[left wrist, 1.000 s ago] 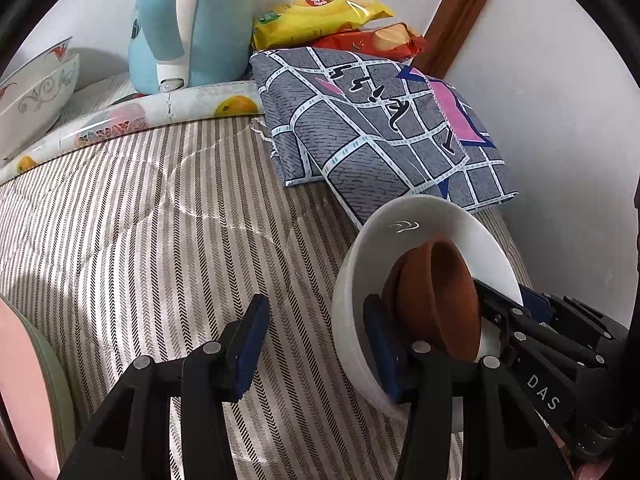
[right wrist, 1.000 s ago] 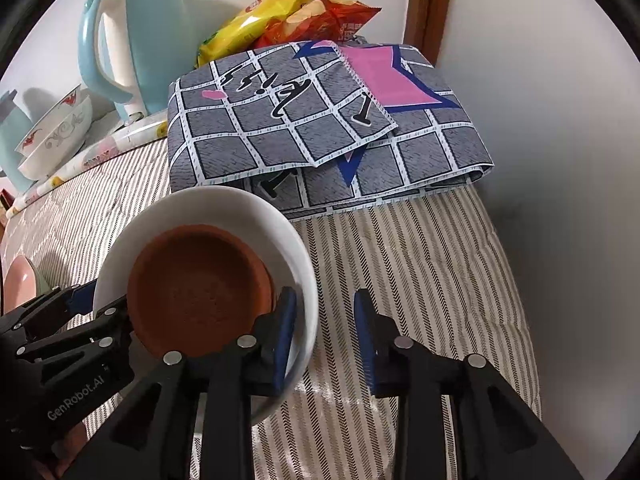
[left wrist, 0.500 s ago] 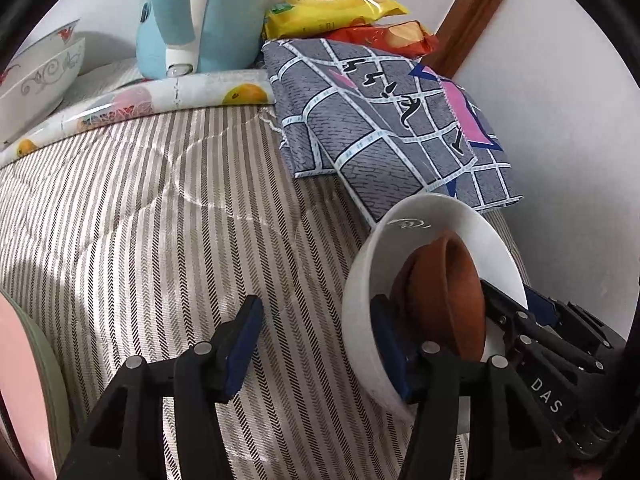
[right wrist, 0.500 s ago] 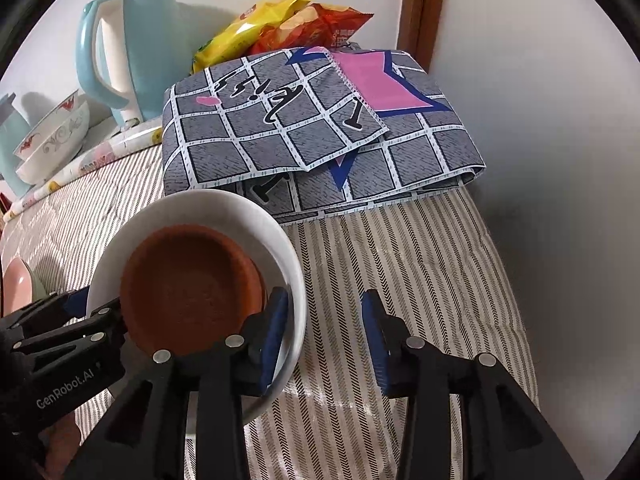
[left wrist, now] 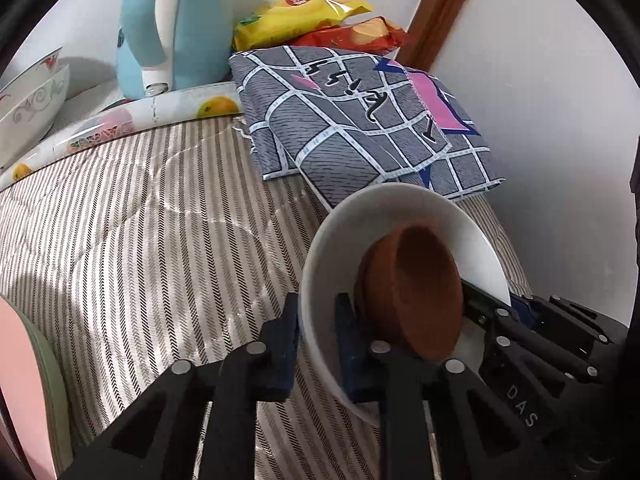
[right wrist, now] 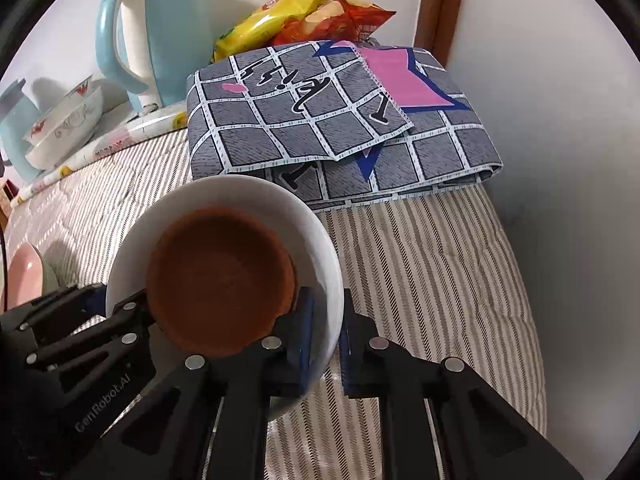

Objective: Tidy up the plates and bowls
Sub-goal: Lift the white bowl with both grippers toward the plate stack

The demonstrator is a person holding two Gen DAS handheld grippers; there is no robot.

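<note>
A white bowl (left wrist: 404,208) with a brown clay bowl (left wrist: 416,280) nested inside it is held above the striped mattress. My left gripper (left wrist: 318,344) is shut on the white bowl's near rim. My right gripper (right wrist: 324,340) is shut on the white bowl's (right wrist: 248,196) opposite rim, beside the brown bowl (right wrist: 220,280). Each gripper shows in the other's view. A pink plate (right wrist: 24,276) on a green one lies at the left edge. Patterned white bowls (right wrist: 64,128) are stacked at the far left.
A folded grey patterned cloth (left wrist: 360,120) lies at the back right with snack bags (left wrist: 304,16) behind it. A light blue kettle (left wrist: 172,28) stands at the back. A rolled fruit-print sheet (left wrist: 120,124) lies along the mattress edge. A white wall is on the right.
Both grippers have closed: the left onto the white bowl's near rim, the right onto the opposite rim. The bowls stayed in about the same place.
</note>
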